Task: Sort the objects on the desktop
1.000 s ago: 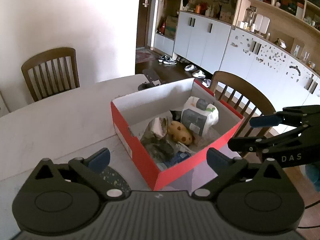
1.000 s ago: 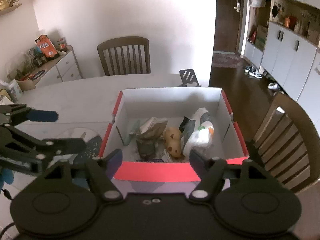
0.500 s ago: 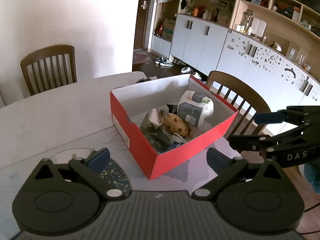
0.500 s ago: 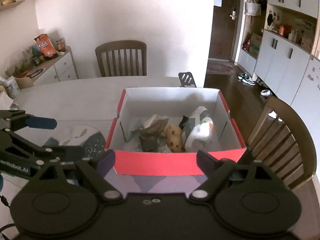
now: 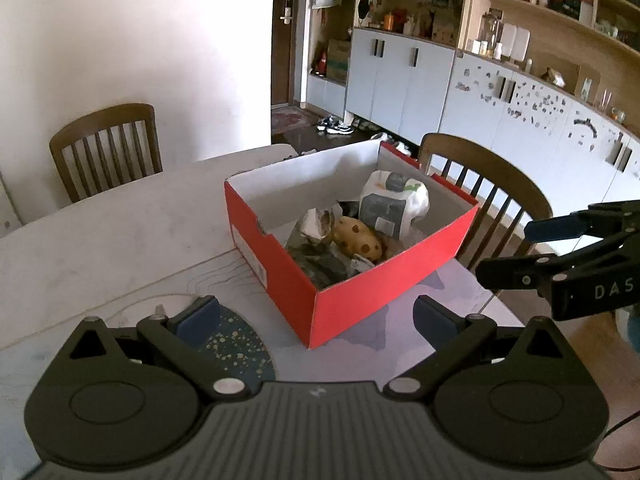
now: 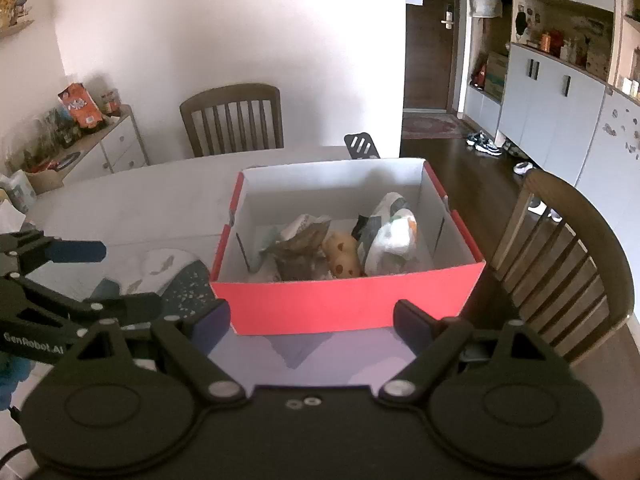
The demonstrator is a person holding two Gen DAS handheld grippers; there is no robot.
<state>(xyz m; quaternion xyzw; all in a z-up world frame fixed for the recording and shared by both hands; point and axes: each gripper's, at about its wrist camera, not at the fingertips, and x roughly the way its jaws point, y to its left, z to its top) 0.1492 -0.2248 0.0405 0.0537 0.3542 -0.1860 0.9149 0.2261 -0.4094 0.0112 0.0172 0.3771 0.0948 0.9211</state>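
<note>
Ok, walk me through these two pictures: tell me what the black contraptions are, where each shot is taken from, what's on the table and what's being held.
The black things are two hand-held grippers, each with two fingers; a person carries one in each hand, and there is no robot arm. Each picture comes from a wide-angle camera on one gripper, looking forward along its fingers. In the left camera's view the left gripper fills the bottom edge and the right gripper pokes in from the side. The other view is from the right gripper, with the left one at its side.

On the pale table stands a red box, white inside. It holds crumpled wrappers, a yellow spotted toy and a white packet. A patterned mat lies beside it.

Both grippers are open, and nothing is held.
</note>
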